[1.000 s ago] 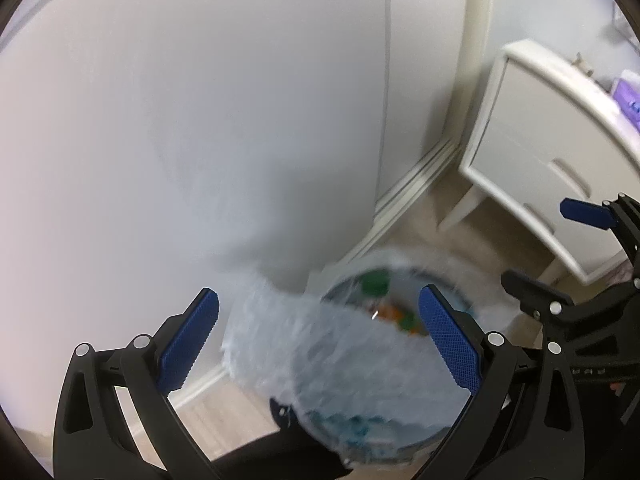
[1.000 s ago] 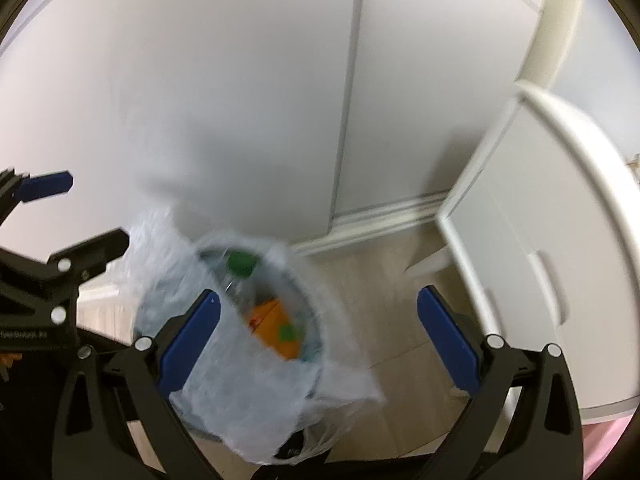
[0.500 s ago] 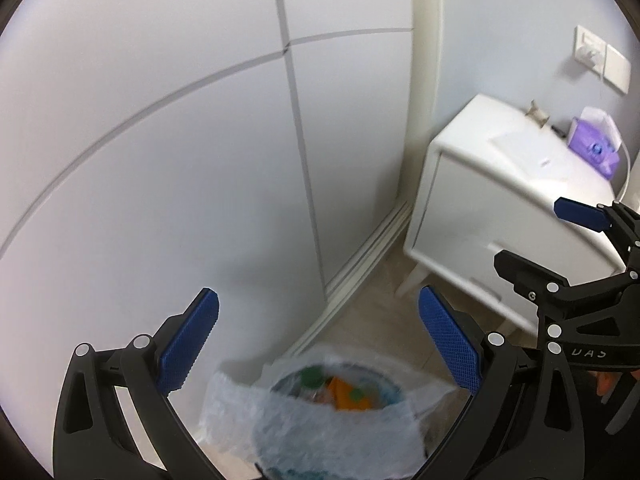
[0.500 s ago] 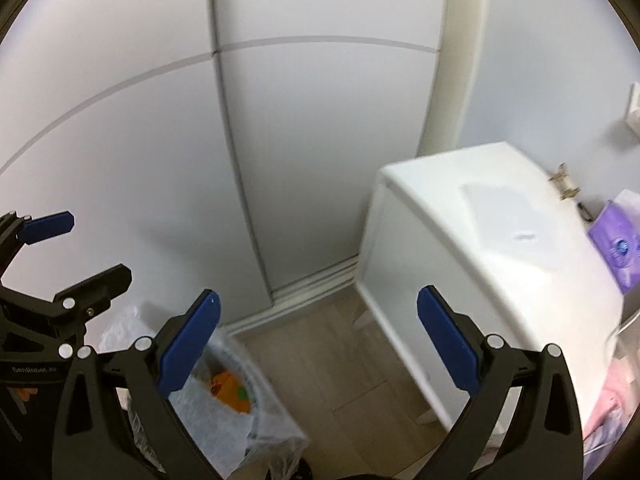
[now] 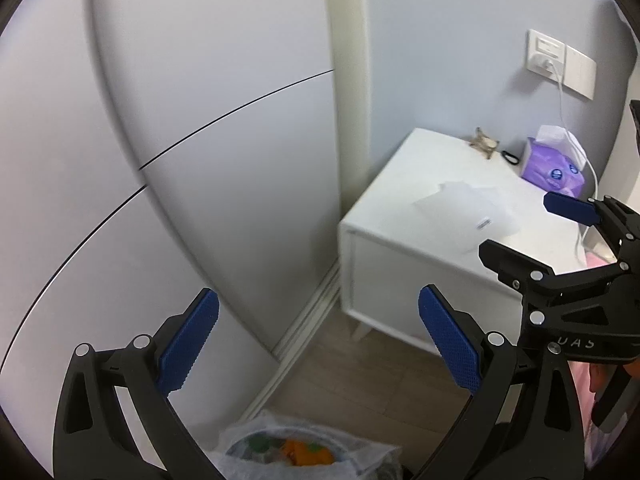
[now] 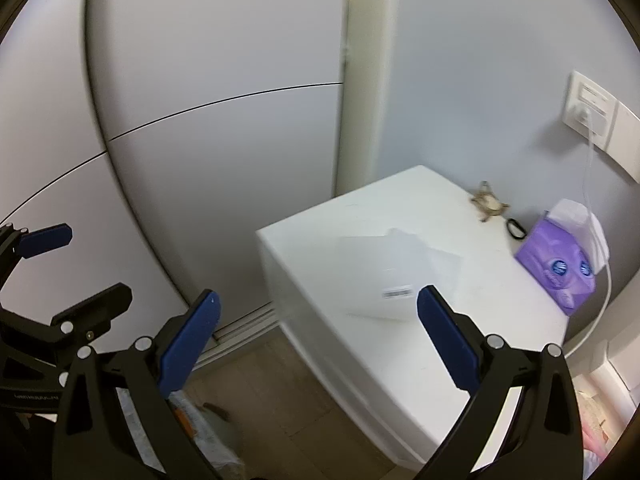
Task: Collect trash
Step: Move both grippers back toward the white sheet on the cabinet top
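Observation:
A translucent white plastic wrapper [image 6: 396, 276] with a small barcode label lies flat on the white nightstand [image 6: 328, 232]; it also shows in the left wrist view as the wrapper [image 5: 468, 212]. My right gripper [image 6: 318, 336] is open and empty, held in the air short of the wrapper. My left gripper [image 5: 318, 336] is open and empty too, over the floor. Below it stands the bin lined with a clear bag [image 5: 288, 452], with orange and green rubbish inside. Each gripper shows in the other's view: the right gripper [image 5: 536, 228] and the left gripper [image 6: 68, 272].
A purple tissue pack [image 6: 560, 268], a small beige trinket [image 6: 488, 204] and a black loop [image 6: 516, 228] sit at the back of the nightstand. A white cable [image 6: 588, 184] hangs from the wall socket [image 6: 588, 108]. Grey wardrobe doors [image 5: 200, 160] fill the left.
Both views have swung up and right, away from the bin and onto the nightstand. The bin has dropped to the bottom edge. Both grippers have stayed open.

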The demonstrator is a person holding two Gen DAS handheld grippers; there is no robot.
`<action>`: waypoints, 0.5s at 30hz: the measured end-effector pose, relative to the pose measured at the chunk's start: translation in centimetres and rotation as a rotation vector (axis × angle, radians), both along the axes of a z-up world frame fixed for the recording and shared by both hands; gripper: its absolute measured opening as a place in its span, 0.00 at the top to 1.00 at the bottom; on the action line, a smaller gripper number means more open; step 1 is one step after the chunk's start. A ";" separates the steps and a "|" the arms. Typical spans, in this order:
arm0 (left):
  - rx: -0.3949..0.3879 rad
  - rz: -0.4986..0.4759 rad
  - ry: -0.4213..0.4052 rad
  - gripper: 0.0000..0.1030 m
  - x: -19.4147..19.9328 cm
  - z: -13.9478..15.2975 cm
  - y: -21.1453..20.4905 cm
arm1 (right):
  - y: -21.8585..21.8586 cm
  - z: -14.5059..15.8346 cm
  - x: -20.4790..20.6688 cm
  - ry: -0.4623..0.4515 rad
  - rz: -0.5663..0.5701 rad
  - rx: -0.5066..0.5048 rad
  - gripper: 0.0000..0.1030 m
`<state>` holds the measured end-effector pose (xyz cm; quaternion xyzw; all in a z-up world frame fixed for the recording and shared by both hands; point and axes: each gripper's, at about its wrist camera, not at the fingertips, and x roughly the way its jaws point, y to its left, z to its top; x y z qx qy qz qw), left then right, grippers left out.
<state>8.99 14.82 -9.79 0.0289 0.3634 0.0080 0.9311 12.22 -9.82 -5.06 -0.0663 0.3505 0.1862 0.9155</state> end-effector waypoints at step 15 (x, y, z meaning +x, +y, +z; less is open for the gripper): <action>0.001 -0.108 0.034 0.06 6.9 -1.6 -6.2 | -6.5 -2.7 6.6 0.123 -0.144 0.005 0.07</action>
